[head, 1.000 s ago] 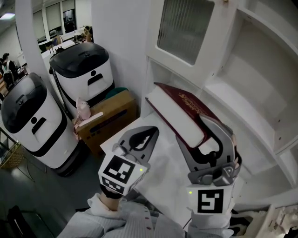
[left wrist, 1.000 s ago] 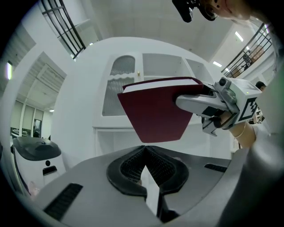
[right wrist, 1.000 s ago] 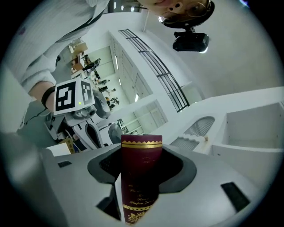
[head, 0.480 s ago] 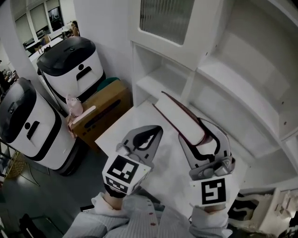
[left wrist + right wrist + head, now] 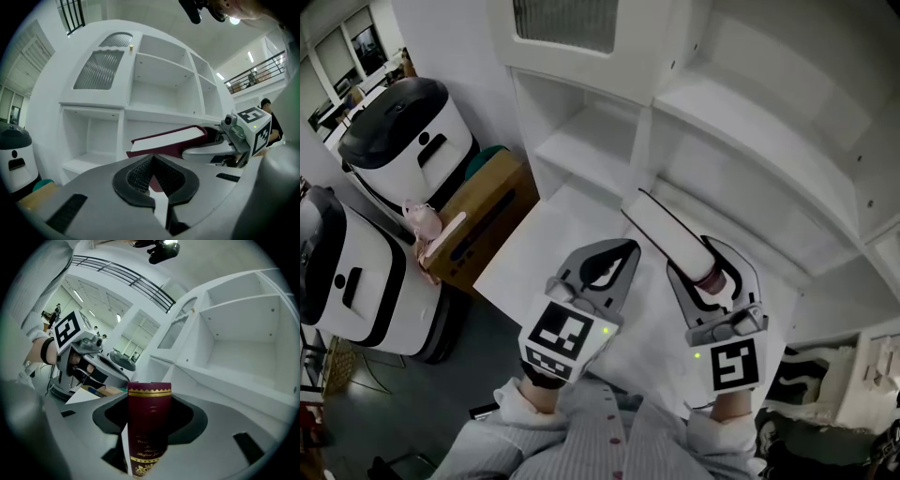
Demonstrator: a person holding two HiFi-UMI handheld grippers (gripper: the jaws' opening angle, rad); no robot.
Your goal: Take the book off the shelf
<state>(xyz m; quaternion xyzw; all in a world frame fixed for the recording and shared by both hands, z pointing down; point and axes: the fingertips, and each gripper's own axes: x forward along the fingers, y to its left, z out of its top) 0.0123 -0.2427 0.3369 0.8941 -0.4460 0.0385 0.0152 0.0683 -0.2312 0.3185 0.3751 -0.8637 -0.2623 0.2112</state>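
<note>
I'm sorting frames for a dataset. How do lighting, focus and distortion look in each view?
Head view: even, soft light, sharp, the book clear. Left gripper view: strong fisheye bows the shelf, black corners, a lamp glares at top. Right gripper view: same fisheye; the book's spine sharp, its lower gold print blurred.

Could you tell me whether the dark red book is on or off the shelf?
Off: the right gripper holds the dark red hardcover book before the white shelves.

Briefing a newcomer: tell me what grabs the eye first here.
A dark red book, clamped at its spine end in the right gripper, sticks out towards the white shelves. Beside it the left gripper is shut on nothing; two black-topped white machines stand far left.
</note>
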